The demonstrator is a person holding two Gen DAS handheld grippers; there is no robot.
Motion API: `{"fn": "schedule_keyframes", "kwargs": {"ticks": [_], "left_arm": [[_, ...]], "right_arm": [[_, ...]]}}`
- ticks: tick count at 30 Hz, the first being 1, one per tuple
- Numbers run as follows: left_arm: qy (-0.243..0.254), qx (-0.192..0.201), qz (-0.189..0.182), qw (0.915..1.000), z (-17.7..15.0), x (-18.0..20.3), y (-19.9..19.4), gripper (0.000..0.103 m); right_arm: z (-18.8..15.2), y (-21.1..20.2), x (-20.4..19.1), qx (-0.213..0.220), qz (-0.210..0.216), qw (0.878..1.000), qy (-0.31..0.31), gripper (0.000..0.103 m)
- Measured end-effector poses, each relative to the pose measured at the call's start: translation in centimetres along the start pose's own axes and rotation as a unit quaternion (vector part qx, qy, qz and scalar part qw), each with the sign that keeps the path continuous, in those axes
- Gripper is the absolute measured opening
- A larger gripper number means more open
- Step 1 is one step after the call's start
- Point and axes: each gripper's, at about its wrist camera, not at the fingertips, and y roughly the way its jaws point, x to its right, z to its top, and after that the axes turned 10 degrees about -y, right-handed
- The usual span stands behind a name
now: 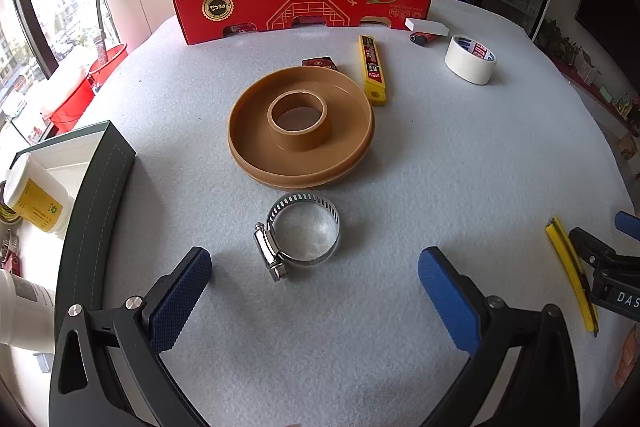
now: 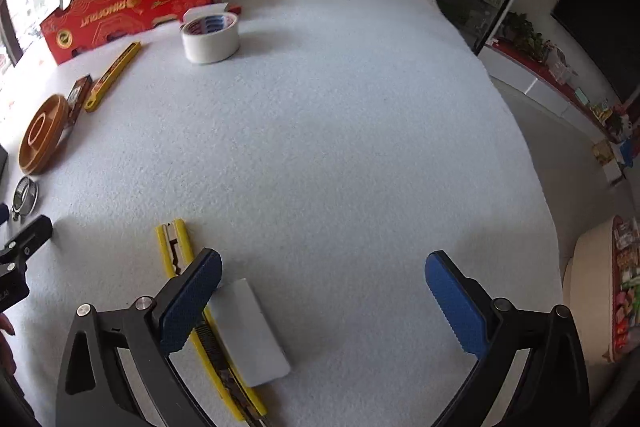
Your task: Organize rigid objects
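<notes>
The work surface is a table (image 1: 440, 187) covered in pale grey felt. A red cardboard box (image 1: 304, 1) stands at its far edge, printed side toward the cameras. At the left edge sits a dark green box (image 1: 100, 187) with white jars inside it.

Left gripper (image 1: 315, 267): jaws spread wide, holding nothing, hovering low over the near part of the table. Its blue fingertip pads (image 1: 182, 301) stand on either side of, and slightly nearer than, a metal hose clamp (image 1: 302, 233); there is no contact with the clamp.

Right gripper (image 2: 323, 281): jaws spread wide, holding nothing. Its left pad (image 2: 192, 303) overlaps a yellow utility knife (image 2: 176, 247) in the right wrist view; whether it touches the knife cannot be told.

Task items, largest first:
- Brown plastic spool flange (image 1: 301, 125), lying flat at the table centre with its hub pointing up, just beyond the hose clamp.
- White tape roll (image 1: 470, 61), far right, well apart from the flange.
- White flat block (image 2: 248, 331), near the right gripper, lying alongside the right edge of the utility knife.
- Yellow blade case (image 1: 372, 69), just right of the flange's far rim.
- White eraser-like block (image 1: 426, 26), against the foot of the red box.
- Small dark red pack (image 1: 320, 63), touching the far rim of the flange.
- Small red and blue item (image 1: 422, 37), just in front of the eraser-like block; type not discernible.
</notes>
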Motion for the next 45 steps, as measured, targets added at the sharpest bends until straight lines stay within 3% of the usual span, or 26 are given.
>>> {"fn": "schedule_keyframes", "kwargs": {"ticks": [1,4,5,7,10,12,15,19,23,25,27,29,31,32,34,35,39,45], "left_arm": [[0.000,0.001,0.000,1.0000,0.0,0.0,0.0,0.103],[0.002,0.005,-0.002,1.0000,-0.1,0.0,-0.1,0.103],[0.003,0.006,-0.003,1.0000,-0.1,0.0,-0.1,0.103],[0.004,0.010,-0.004,0.9999,-0.1,0.0,-0.1,0.103],[0.006,0.015,-0.006,0.9998,-0.2,0.0,-0.1,0.103],[0.007,0.015,-0.007,0.9998,-0.2,0.0,-0.1,0.103],[0.007,0.017,-0.007,0.9998,-0.2,0.0,-0.1,0.103],[-0.001,0.011,-0.002,0.9999,0.2,0.2,0.1,0.103],[-0.001,0.008,-0.001,1.0000,0.5,0.3,0.3,0.103],[-0.003,0.008,0.000,1.0000,0.7,0.4,0.4,0.103],[-0.007,0.003,0.004,1.0000,0.8,0.5,0.5,0.103],[-0.010,-0.007,0.007,0.9999,1.1,0.7,0.6,0.102],[-0.006,-0.018,0.005,0.9998,1.2,0.9,0.5,0.099],[-0.001,-0.019,0.001,0.9998,1.2,1.0,0.3,0.092],[0.010,-0.012,-0.008,0.9998,0.9,1.1,-0.6,0.066],[0.014,-0.012,-0.013,0.9997,0.8,1.0,-0.9,0.044],[-0.003,-0.033,-0.040,0.9987,0.0,-0.2,-2.0,0.044],[-0.013,-0.026,-0.070,0.9972,-2.4,-0.7,-5.9,0.044]], "right_arm": [[0.0,-0.6,-0.8,0.012,-0.003,1.000,-0.018,0.103],[-1.7,-2.1,-4.2,0.010,0.067,0.991,-0.111,0.102],[-2.7,-2.9,-4.6,0.023,0.062,0.990,-0.124,0.102],[-4.4,-4.1,-3.8,0.045,0.035,0.993,-0.102,0.102],[-6.4,-4.6,-0.8,0.046,0.096,0.994,-0.011,0.102],[-7.4,-4.8,-0.3,0.036,0.131,0.991,0.004,0.102],[-8.5,-4.7,-0.4,0.017,0.116,0.993,0.001,0.102],[-7.1,-3.9,1.1,0.013,0.102,0.991,0.091,0.102],[-3.9,-2.3,0.0,0.009,0.084,0.995,0.051,0.102],[-2.8,-1.1,-0.8,-0.005,0.081,0.996,0.032,0.097],[-2.4,-1.2,-1.1,0.005,0.078,0.997,0.023,0.085],[-2.3,-1.7,-1.6,0.013,0.083,0.996,0.008,0.043],[-2.5,-2.0,-1.9,0.010,0.087,0.996,0.001,0.024],[-2.6,-2.0,-1.9,0.006,0.088,0.996,0.004,0.024],[-3.0,-2.2,-1.5,0.006,0.100,0.995,0.019,0.024],[-3.4,-2.2,-1.2,0.006,0.111,0.993,0.031,0.024],[-4.4,-3.6,0.0,0.011,0.142,0.987,0.070,0.024],[-6.3,-6.5,1.1,0.034,0.182,0.976,0.111,0.024]]}}
